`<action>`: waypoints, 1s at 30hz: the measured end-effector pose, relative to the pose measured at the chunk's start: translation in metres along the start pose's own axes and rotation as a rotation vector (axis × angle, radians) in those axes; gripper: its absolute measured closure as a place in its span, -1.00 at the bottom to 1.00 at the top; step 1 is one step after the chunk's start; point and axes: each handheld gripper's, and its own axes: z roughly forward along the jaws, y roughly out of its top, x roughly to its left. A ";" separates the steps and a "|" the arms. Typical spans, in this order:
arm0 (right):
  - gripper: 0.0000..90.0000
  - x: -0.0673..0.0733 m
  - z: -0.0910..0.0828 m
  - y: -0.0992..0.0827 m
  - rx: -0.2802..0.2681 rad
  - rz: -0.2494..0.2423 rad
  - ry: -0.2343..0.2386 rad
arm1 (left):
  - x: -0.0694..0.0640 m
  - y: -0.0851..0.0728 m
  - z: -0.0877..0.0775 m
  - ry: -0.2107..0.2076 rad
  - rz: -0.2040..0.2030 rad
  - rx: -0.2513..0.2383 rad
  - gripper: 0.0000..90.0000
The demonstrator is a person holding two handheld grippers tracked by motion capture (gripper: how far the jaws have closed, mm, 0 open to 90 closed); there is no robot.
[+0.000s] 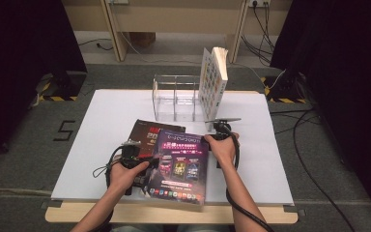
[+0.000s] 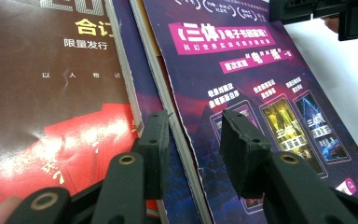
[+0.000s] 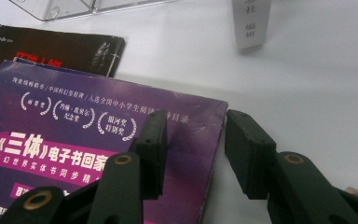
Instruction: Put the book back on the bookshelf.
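The fingers (image 2: 151, 140) of the left gripper (image 2: 193, 140) are seen parted on either side of the near-left edge of the purple book (image 2: 242, 88); the pages run up between them, and no pad is seen pressed against the book. The fingers (image 3: 247, 149) of the right gripper (image 3: 193, 149) are likewise parted, one over the cover near the far-right corner of the purple book (image 3: 98, 154) and the other over the bare white board (image 3: 307, 84) beyond the edge; no grip is observed. In the high view the purple book (image 1: 181, 166) is found at the near centre of the white board (image 1: 106, 116), its far-left part laid over the dark book (image 1: 147, 133), which projects toward 11 o'clock from under it. The left gripper (image 1: 134, 153) is placed at 9 o'clock of the purple book, held by the left hand (image 1: 125, 174); the right gripper (image 1: 221, 129) is placed at about 1 o'clock of it, held by the right hand (image 1: 222, 147). A clear rack (image 1: 176, 99) is noted at 12 o'clock on the far part of the board, and a white book (image 1: 212, 82) is seen standing upright at its right end, well apart from the purple book.
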 end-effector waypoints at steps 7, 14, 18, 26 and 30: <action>0.27 -0.001 0.003 -0.001 -0.008 0.029 0.019 | -0.002 0.000 0.001 0.014 0.017 0.008 0.43; 0.28 -0.002 0.003 -0.001 -0.009 0.053 0.023 | -0.005 0.001 0.004 0.038 0.044 0.023 0.53; 0.32 -0.002 0.002 -0.001 -0.009 0.061 0.018 | -0.007 0.002 0.004 0.052 0.052 0.032 0.55; 0.49 0.000 -0.002 -0.002 -0.033 0.054 -0.002 | -0.007 0.004 0.004 0.061 0.056 0.043 0.63; 0.54 0.000 -0.004 -0.002 -0.043 0.052 0.001 | -0.007 0.005 0.004 0.062 0.059 0.053 0.64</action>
